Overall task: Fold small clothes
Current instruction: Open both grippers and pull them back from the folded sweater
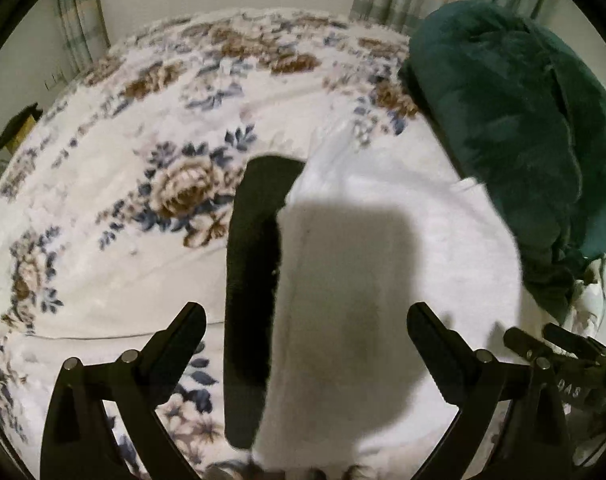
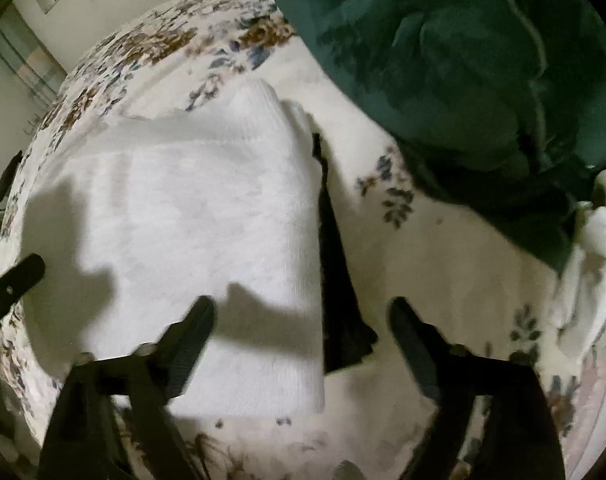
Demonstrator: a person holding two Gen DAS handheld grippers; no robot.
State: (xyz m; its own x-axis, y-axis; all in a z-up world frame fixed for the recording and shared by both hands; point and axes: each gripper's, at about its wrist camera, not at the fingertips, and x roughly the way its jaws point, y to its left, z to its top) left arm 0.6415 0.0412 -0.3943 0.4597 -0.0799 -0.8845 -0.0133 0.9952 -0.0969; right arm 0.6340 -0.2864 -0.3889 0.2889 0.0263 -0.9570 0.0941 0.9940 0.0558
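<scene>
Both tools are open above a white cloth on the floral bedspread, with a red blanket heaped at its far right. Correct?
Not quite: the heaped blanket is dark green, as the right wrist view shows. Both tools, left tool and right tool, are open over the white cloth.

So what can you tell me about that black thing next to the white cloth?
The black garment is a long, narrow strip of dark, soft-looking fabric. It lies flat on the flowery blanket, partly tucked under the folded white cloth. One end flares out, slightly ruffled. Neither gripper touches it.
</scene>
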